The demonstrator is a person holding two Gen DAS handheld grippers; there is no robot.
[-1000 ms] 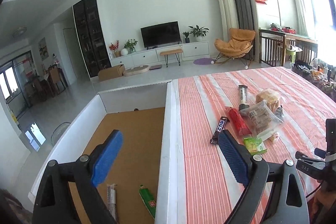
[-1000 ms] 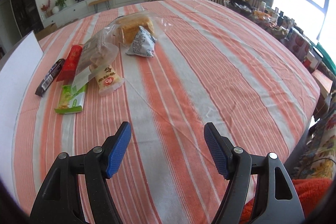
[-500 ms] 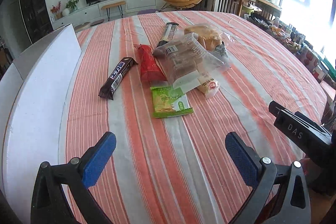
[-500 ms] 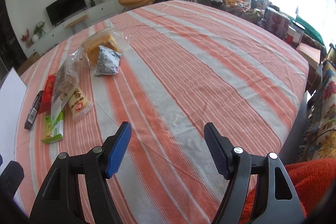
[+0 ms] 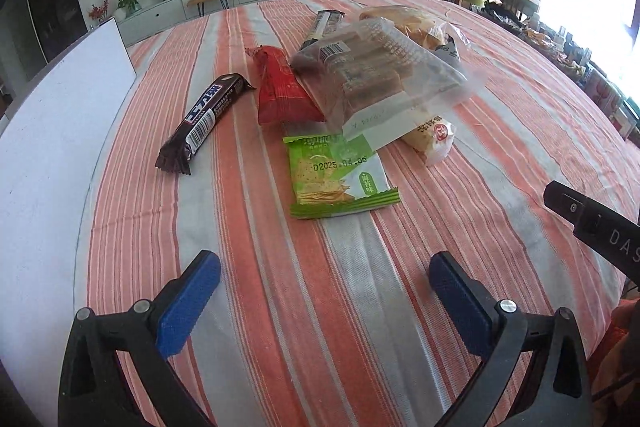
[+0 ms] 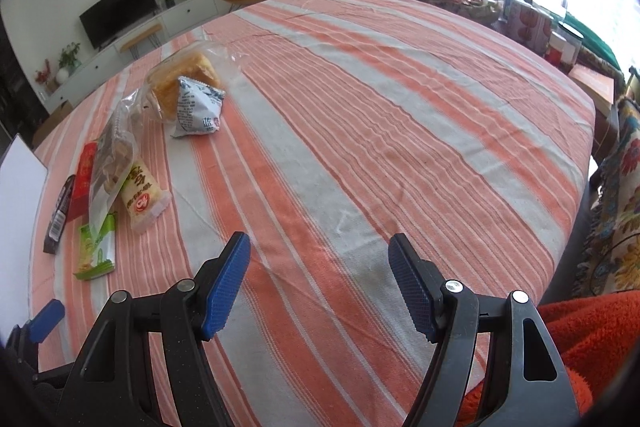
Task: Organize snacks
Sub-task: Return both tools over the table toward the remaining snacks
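Several snacks lie on the striped tablecloth (image 5: 320, 307). In the left wrist view I see a green cracker packet (image 5: 338, 179), a dark chocolate bar (image 5: 206, 119), a red packet (image 5: 280, 89), a clear bag of biscuits (image 5: 384, 79), a bread bag (image 5: 412, 23) and a yellow-white packet (image 5: 432, 137). My left gripper (image 5: 320, 299) is open and empty, just short of the green packet. My right gripper (image 6: 320, 283) is open and empty over bare cloth, right of the snacks. A white-blue packet (image 6: 198, 111) leans on the bread bag (image 6: 184, 79).
A white box wall (image 5: 52, 131) stands along the table's left side. The right gripper's body (image 5: 600, 231) pokes in at the right of the left wrist view. Cluttered shelves and boxes (image 6: 524, 23) stand beyond the table's far right edge.
My left gripper swung from over the box to the table and moved closer to the green packet. My right gripper turned slightly right; the snacks sit further left in its view.
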